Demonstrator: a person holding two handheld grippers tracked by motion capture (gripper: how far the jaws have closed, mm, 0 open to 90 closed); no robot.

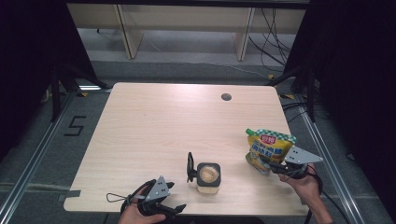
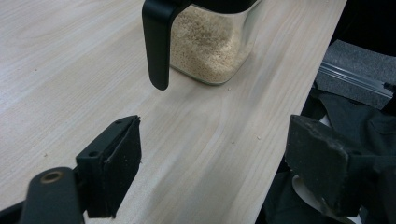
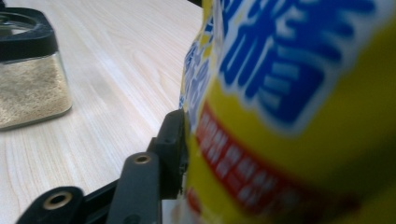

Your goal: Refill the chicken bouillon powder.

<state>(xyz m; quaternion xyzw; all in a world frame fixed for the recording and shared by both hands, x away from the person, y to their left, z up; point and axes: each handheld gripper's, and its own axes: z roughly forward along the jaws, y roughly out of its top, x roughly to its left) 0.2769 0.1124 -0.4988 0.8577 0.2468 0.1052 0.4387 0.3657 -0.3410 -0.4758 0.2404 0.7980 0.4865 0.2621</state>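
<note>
The right gripper (image 1: 273, 164), at the lower right of the high view, is clamped on a yellow pouch (image 1: 269, 147), held upright just above the table (image 1: 154, 121). The left gripper (image 1: 173, 211), at the bottom edge, is spread wide, nothing between. A glass jar (image 1: 208, 177) of pale granules is seen between them, its black handle (image 2: 159, 42) towards the left gripper.

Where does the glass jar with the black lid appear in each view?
High view: the glass jar stands near the table's front edge, centre.
Left gripper view: the jar is at top centre, its black handle hanging in front.
Right gripper view: the jar is at upper left.
Shared landmark: the pale wooden table.
</note>
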